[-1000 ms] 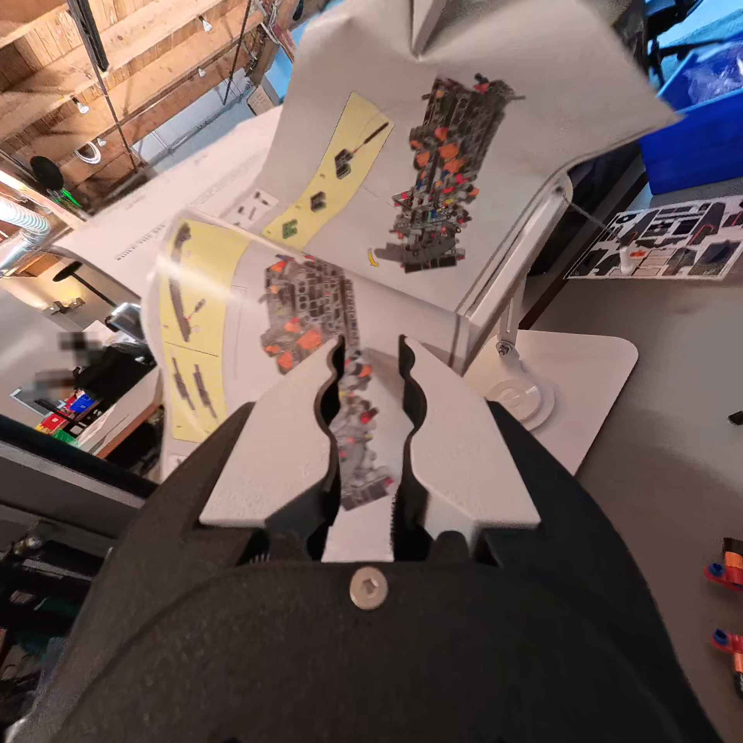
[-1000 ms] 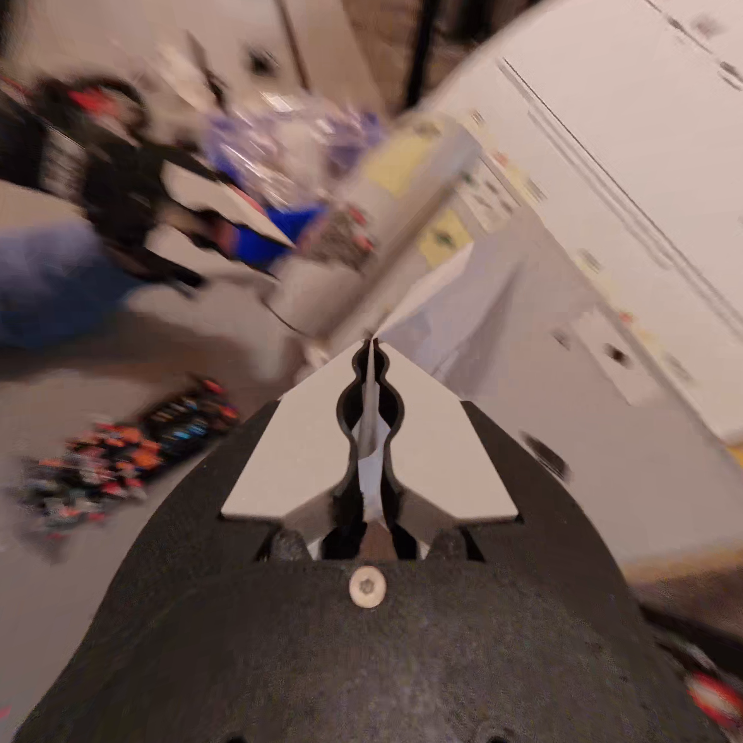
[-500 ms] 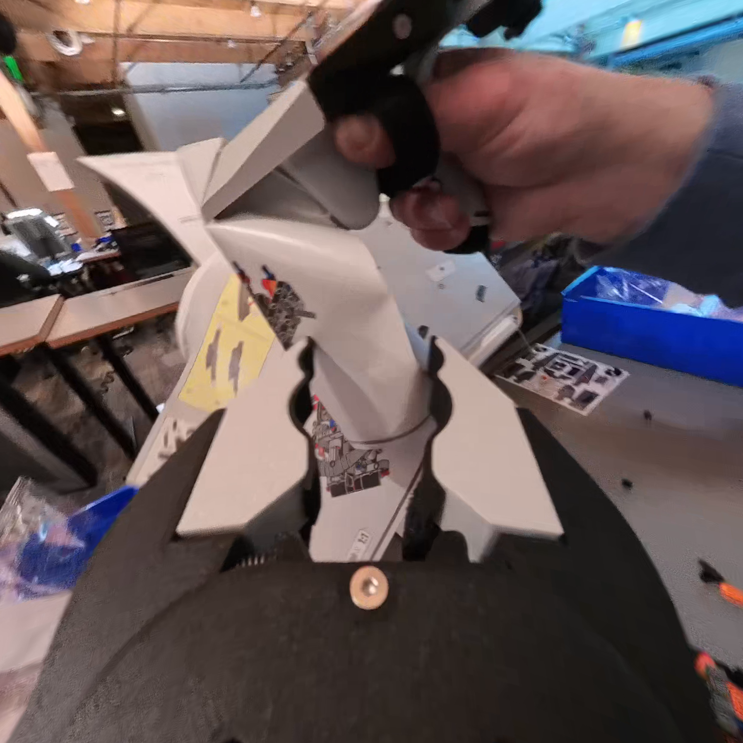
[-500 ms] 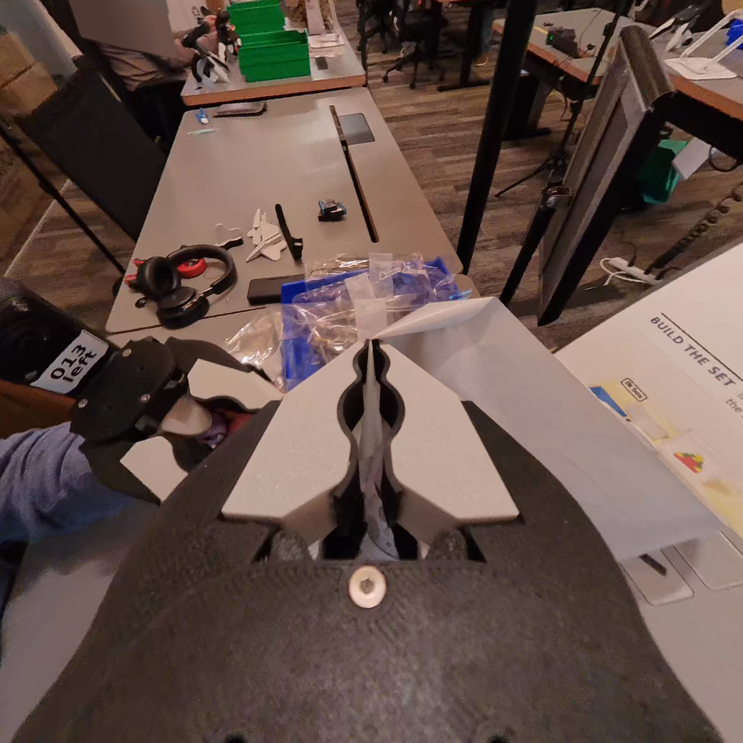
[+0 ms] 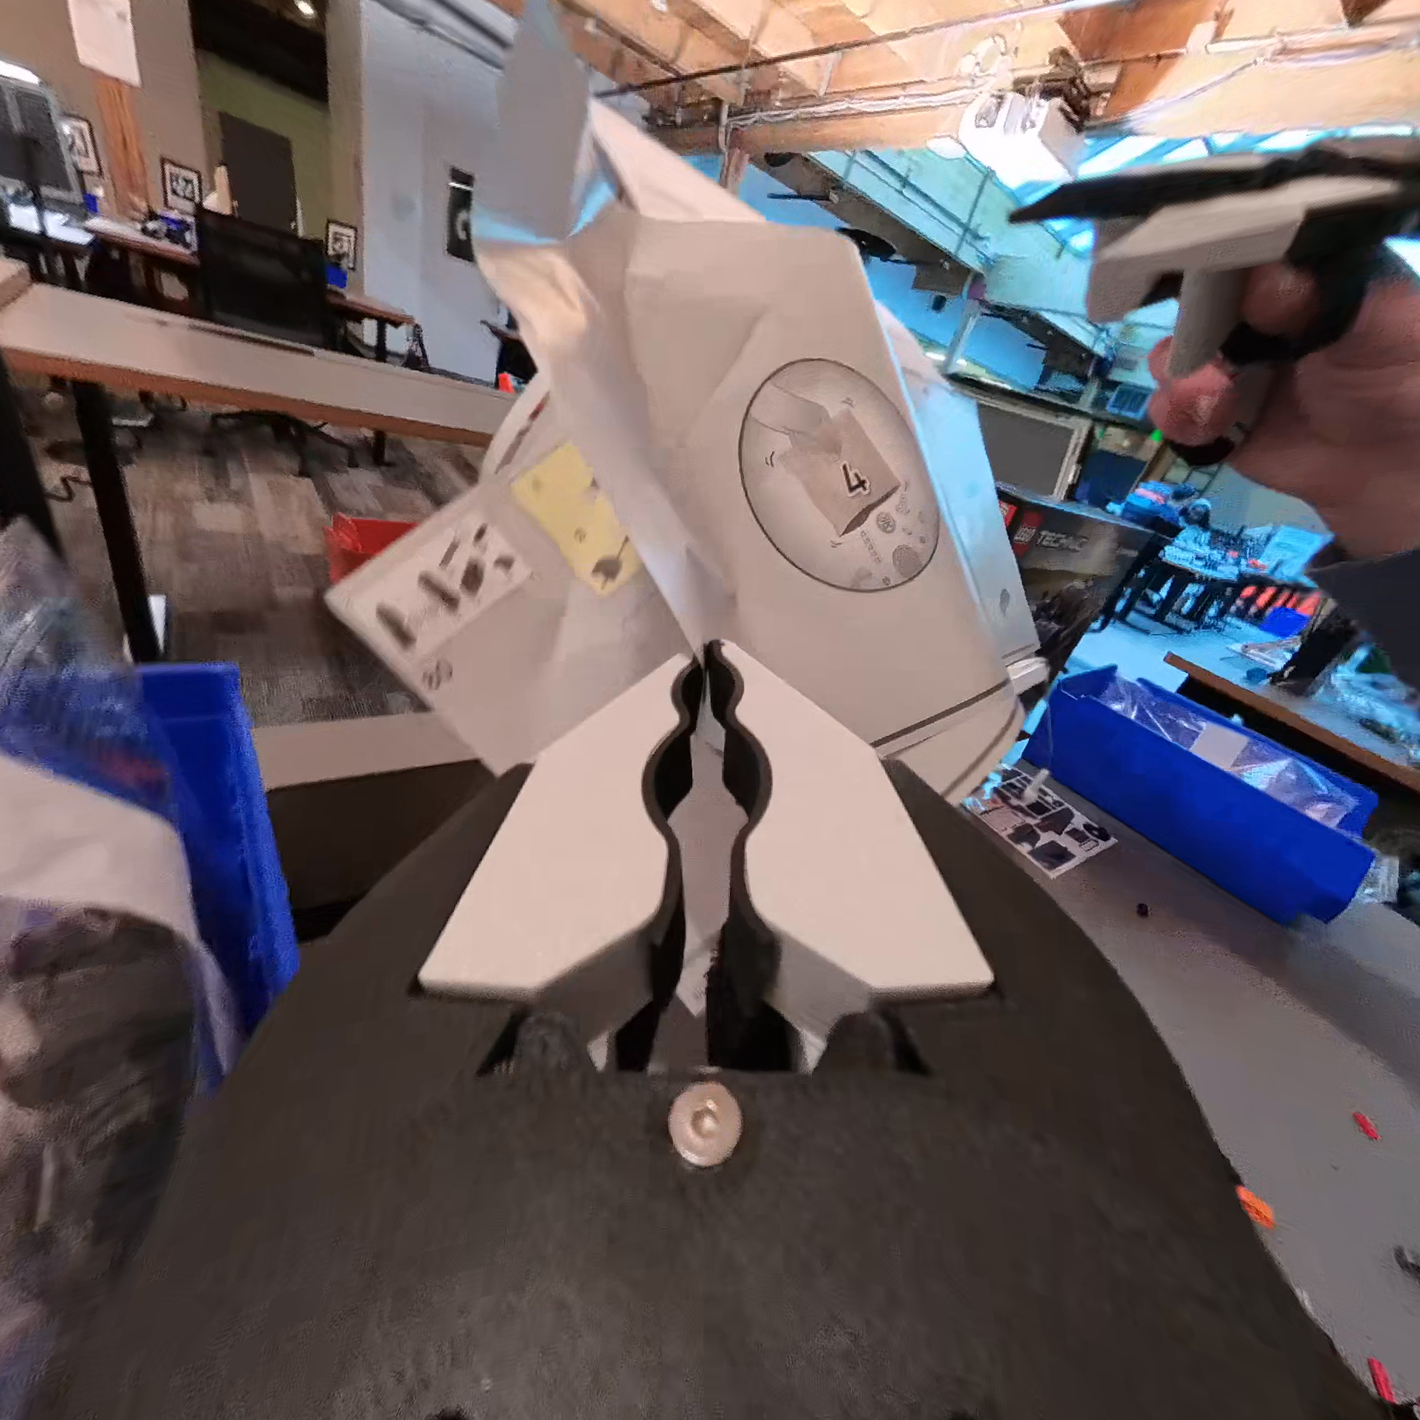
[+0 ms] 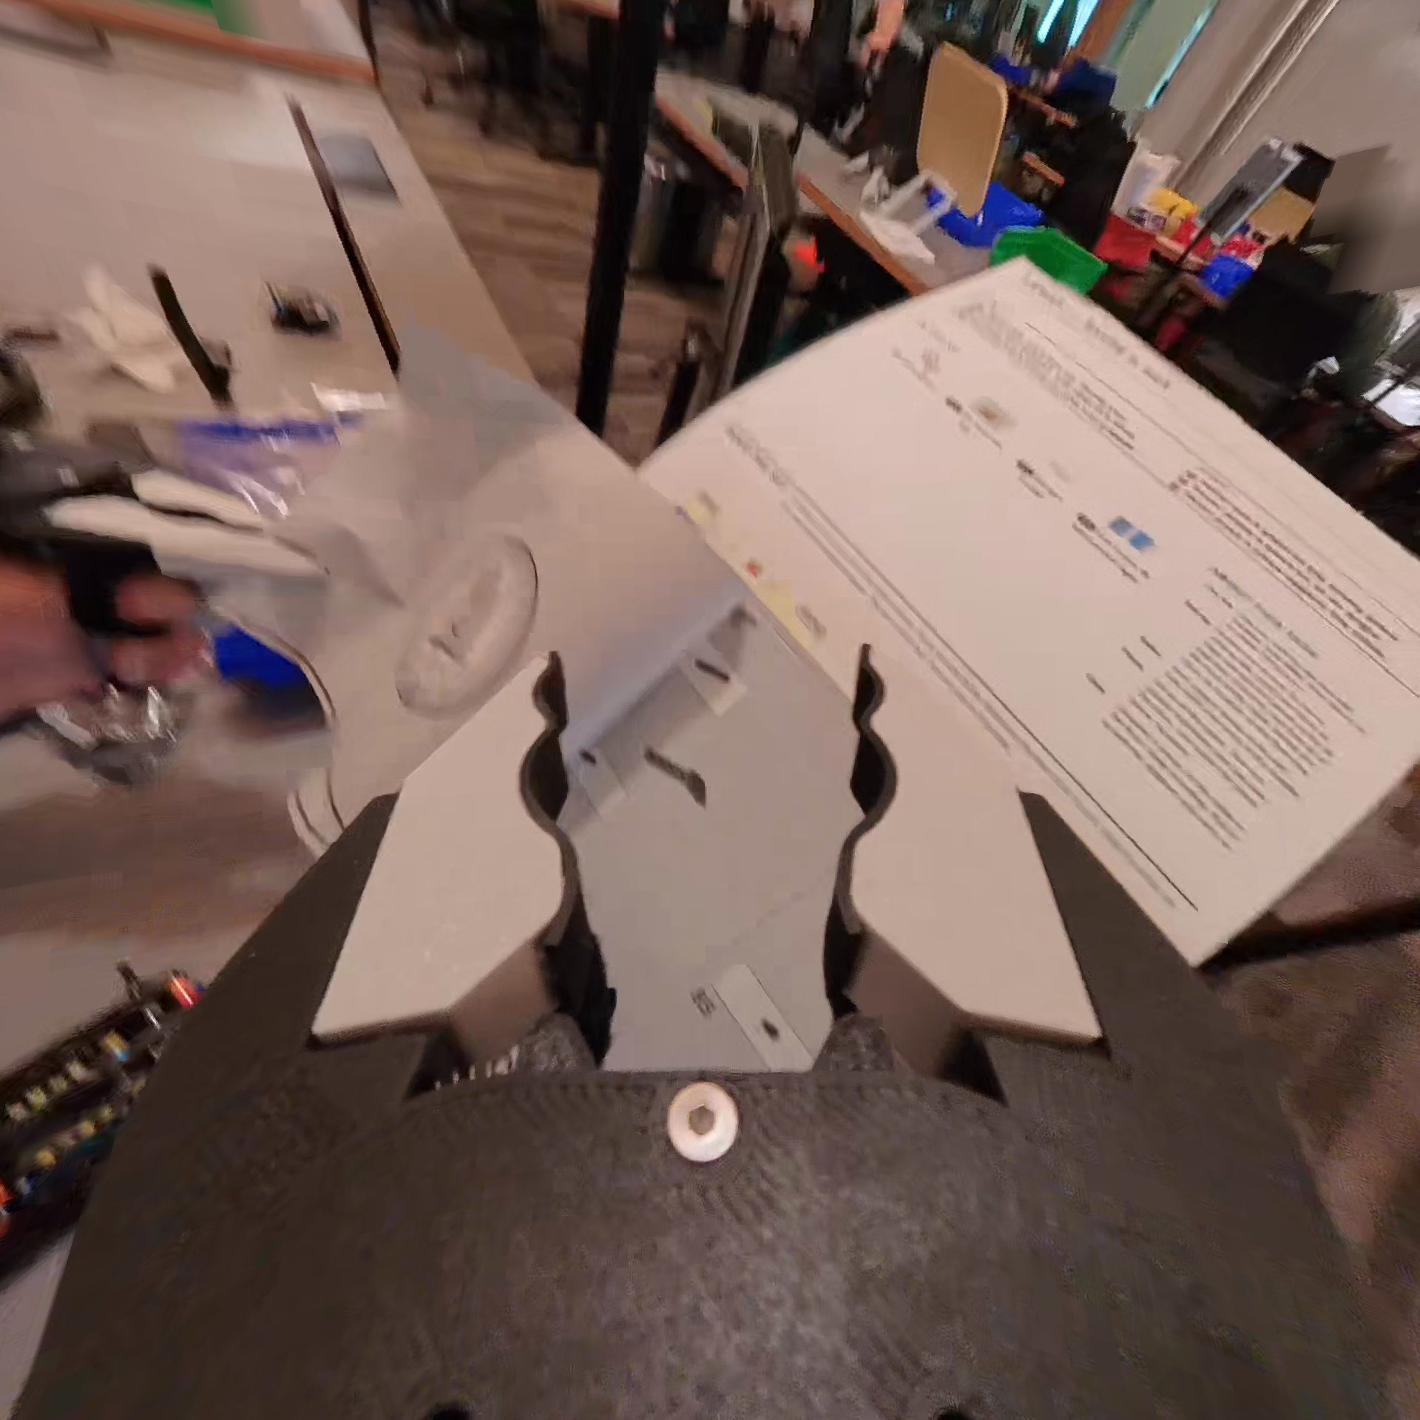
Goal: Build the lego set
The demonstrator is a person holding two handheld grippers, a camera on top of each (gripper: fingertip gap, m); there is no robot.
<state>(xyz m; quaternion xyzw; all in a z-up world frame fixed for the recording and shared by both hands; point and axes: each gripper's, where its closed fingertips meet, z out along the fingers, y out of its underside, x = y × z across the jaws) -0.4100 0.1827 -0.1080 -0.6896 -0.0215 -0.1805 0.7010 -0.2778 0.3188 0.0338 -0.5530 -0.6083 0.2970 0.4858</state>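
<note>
The Lego instruction booklet (image 5: 807, 476) stands open in front of me, with one white page lifted and curled. My left gripper (image 5: 705, 653) is shut on the lower edge of that page. My right gripper (image 6: 707, 668) is open and empty, its jaws wide apart above the booklet's pages (image 6: 691, 845). It also shows in the left wrist view (image 5: 1229, 230), held by a hand at the upper right, clear of the page. A partly built dark Lego model (image 6: 69, 1076) lies on the table at the lower left.
A blue bin (image 5: 1199, 799) of bagged parts and a sticker sheet (image 5: 1037, 830) lie to the right. Another blue bin (image 5: 207, 807) and a plastic bag stand at the left. A printed sheet (image 6: 1076, 576) stands to the right of the booklet. Small loose pieces (image 5: 1254, 1215) dot the grey table. About 25 cm separates my left fingertips from my right. Measured from the fingertips, the partly built dark Lego model (image 6: 69, 1076) is 30 cm or so from the left gripper and 40 cm from the right.
My right gripper has let go of the page, opened and drawn back. My left gripper has gone from open around the page to shut on it.
</note>
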